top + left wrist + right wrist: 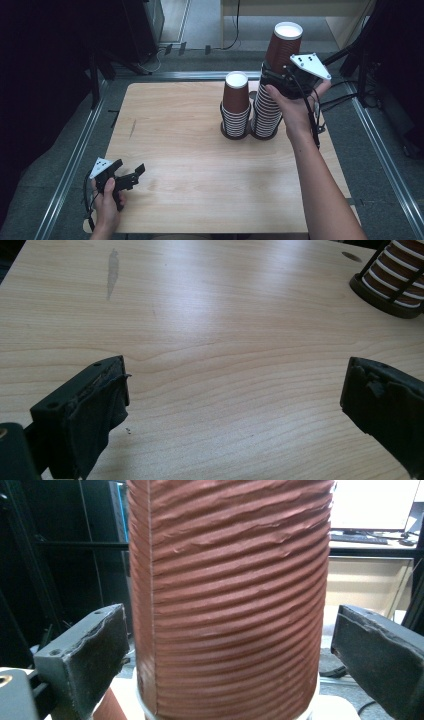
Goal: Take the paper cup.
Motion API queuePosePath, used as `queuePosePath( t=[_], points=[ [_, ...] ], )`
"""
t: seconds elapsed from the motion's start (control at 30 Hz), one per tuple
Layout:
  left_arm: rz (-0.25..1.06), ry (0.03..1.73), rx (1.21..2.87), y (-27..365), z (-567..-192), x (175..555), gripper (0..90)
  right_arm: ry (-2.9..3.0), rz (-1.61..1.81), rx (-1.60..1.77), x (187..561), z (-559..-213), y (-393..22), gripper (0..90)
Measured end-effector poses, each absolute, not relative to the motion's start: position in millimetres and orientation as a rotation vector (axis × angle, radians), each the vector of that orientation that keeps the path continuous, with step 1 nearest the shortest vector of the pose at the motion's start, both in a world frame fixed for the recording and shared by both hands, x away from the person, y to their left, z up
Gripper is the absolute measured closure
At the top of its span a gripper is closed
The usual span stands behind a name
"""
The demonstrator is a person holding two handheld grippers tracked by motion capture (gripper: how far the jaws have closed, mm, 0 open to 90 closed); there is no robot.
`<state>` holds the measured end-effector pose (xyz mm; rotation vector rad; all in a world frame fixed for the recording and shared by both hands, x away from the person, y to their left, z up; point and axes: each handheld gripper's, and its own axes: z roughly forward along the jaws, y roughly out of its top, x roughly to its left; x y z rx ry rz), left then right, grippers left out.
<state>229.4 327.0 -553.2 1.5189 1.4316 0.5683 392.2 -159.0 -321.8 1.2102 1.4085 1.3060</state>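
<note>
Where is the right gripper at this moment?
In the high view the right gripper is at the far right, raised beside the top cup of the taller stack; its open jaws flank that cup.

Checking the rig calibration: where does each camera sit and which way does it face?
High view: above the person's side, facing forward and down on the table; both forearms, left gripper, right gripper.
Left gripper view: on that gripper, low over the wood; open jaws.
Right gripper view: faces the top cup between open jaws.
Shared: high and left see the short stack.
</note>
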Motion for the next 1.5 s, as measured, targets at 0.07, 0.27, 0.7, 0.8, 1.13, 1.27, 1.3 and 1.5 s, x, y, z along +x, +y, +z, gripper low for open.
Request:
queuePosePath(
  t=[0.07, 0.27, 0.7, 0.8, 1.13, 1.27, 1.3, 1.5],
  points=[
    [0.569, 1.432, 1.519, 327, -553, 229, 0.0, 1.408, 1.300, 1.215, 395, -322, -158, 2.0],
    [0.568, 1.430, 1.520, 327, -553, 229, 0.0, 1.390, 1.292, 1.217, 401, -320, -155, 3.8],
    [0.567, 1.424, 1.522, 327, -553, 229, 0.0, 1.364, 1.248, 1.207, 402, -320, -147, 10.4],
    [0.568, 1.424, 1.523, 327, -553, 230, 0.0, 1.371, 1.245, 1.209, 402, -319, -147, 10.5],
    [0.566, 1.420, 1.521, 327, -553, 229, 0.0, 1.328, 1.297, 1.158, 400, -311, -149, 12.8],
    [0.566, 1.420, 1.521, 327, -553, 229, 0.0, 1.319, 1.293, 1.117, 399, -307, -150, 13.1],
    [0.566, 1.420, 1.521, 327, -553, 229, 0.0, 1.320, 1.290, 1.113, 399, -306, -150, 13.1],
    [0.566, 1.422, 1.519, 327, -553, 229, 0.0, 1.302, 1.302, 1.043, 399, -299, -150, 13.2]
  ],
)
